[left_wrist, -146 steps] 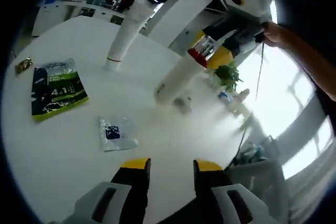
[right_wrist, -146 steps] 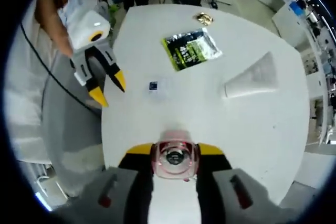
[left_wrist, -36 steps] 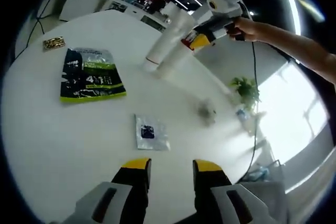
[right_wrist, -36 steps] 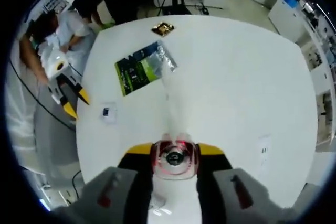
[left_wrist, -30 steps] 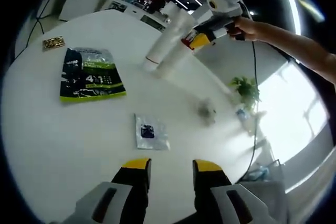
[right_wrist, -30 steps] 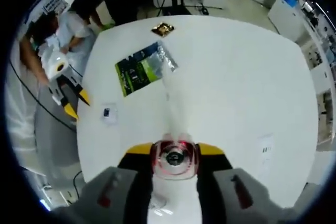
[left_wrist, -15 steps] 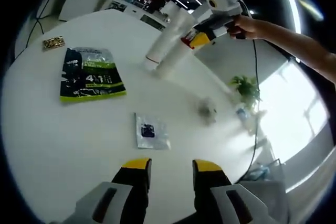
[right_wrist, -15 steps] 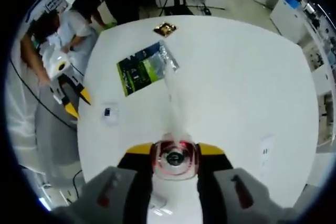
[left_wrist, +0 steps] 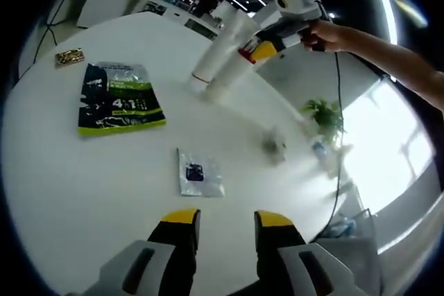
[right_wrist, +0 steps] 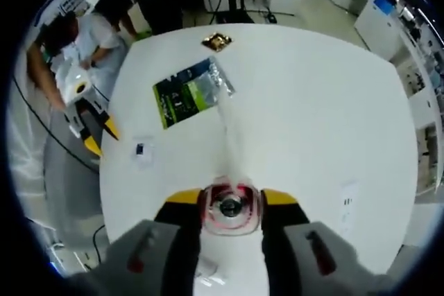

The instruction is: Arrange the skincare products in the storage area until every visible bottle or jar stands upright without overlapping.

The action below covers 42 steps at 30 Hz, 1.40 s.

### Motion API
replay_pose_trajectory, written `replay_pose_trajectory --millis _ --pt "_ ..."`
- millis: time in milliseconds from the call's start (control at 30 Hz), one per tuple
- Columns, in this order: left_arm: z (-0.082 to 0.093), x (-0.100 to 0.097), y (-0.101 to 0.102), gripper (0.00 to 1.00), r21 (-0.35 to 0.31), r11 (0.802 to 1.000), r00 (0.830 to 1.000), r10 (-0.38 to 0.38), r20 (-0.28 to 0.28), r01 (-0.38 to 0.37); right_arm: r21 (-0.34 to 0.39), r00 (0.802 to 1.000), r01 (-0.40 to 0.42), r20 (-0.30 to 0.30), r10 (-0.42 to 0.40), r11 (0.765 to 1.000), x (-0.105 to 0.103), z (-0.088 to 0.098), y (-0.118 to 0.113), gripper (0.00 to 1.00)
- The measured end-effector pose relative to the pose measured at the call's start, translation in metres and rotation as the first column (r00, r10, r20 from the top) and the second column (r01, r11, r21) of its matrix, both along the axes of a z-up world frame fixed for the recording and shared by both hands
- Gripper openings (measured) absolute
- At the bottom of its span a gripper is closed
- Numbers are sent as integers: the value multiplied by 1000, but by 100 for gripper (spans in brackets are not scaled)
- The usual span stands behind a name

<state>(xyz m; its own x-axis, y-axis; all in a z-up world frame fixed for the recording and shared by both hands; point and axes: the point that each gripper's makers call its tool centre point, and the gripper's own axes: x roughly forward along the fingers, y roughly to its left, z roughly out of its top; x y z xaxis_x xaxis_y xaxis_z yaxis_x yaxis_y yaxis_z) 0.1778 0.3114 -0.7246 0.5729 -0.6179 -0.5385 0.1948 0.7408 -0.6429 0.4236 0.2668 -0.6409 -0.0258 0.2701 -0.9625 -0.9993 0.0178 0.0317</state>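
White tube (left_wrist: 232,53) clamped at red-banded cap by your right gripper (right_wrist: 230,202), standing beside second tube (left_wrist: 211,50). Release off-plumb: topples onto neighbour. Left gripper (left_wrist: 222,218) narrow, holding nothing.

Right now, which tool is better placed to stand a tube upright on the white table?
Right. The right tool already grips the white tube with the red-ringed cap, tilted above the white round table. The left tool is open and holds nothing, near the small clear sachet.

white table (right_wrist: 312,102), green-black pouch (left_wrist: 120,98), yellow-tipped fingers (left_wrist: 182,218)
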Motion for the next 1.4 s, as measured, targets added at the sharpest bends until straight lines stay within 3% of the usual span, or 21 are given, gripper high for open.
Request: replay_pose_trajectory --millis 67,167,233,333,400,467,600,667,800,833,867,933,967,1000,1033,1100,1133,1167,1200,1233,1400 --pt "0 0 0 33 0 1000 1000 -1 0 1 13 1000 14 19 -14 1000 2 6 -2 35" --pt "1 -2 -1 33 2 1000 1000 -9 2 9 127 996 90 13 -92 988 -6 16 -1 39" --pt "1 -2 -3 33 4 1000 1000 -17 3 17 131 994 104 18 -108 986 -10 16 -9 40" --pt "2 -3 -5 33 7 1000 1000 -30 6 30 215 983 170 30 -181 962 -18 17 -26 42" --pt "2 -4 -5 33 9 999 999 -34 7 33 275 960 272 -9 -281 922 -28 17 -42 42" --pt "2 -4 -6 33 8 999 999 -34 6 34 301 940 324 -1 -340 897 -35 12 -65 46" --pt "1 -6 -11 33 18 998 998 -64 7 64 243 887 451 -14 -462 859 -56 -11 -124 51" --pt "1 -7 -13 33 23 997 997 -75 6 75 230 869 486 -20 -495 843 -63 -18 -139 51" --pt "0 -9 -14 33 32 996 996 -89 3 88 157 780 623 -55 -623 766 -87 -45 -181 50" --pt "0 -9 -14 33 37 995 996 -92 2 92 154 728 685 -100 -678 713 -97 -53 -186 50" --pt "-1 -9 -14 33 39 995 996 -92 0 92 147 692 721 -115 -713 677 -102 -59 -191 50" --pt "-2 -9 -15 33 41 995 996 -93 -5 93 122 644 764 -106 -757 633 -109 -71 -201 49" --pt "-3 -9 -15 33 47 994 996 -95 -5 95 130 600 799 -114 -792 587 -111 -77 -205 49" --pt "-3 -9 -14 33 50 994 995 -95 -5 95 130 582 813 -120 -804 568 -112 -79 -206 47" --pt "-4 -10 -14 33 53 994 996 -94 -9 94 106 461 887 -161 -873 449 -116 -86 -214 43" --pt "-4 -10 -15 33 56 994 995 -96 -12 96 127 371 927 -195 -908 352 -112 -87 -217 35" --pt "-5 -11 -16 33 60 993 995 -99 -14 99 132 303 951 -228 -925 279 -109 -87 -218 36" --pt "-6 -11 -16 33 61 993 995 -101 -17 102 136 267 961 -249 -931 239 -107 -87 -217 37" --pt "-7 -12 -17 33 61 993 994 -104 -20 105 130 244 968 -256 -935 216 -105 -88 -218 37" --pt "-7 -12 -17 33 63 992 994 -106 -20 107 132 253 965 -254 -934 225 -104 -88 -219 37" --pt "-9 -13 -18 33 80 990 993 -112 -24 113 130 249 966 -237 -939 223 -95 -93 -218 36"
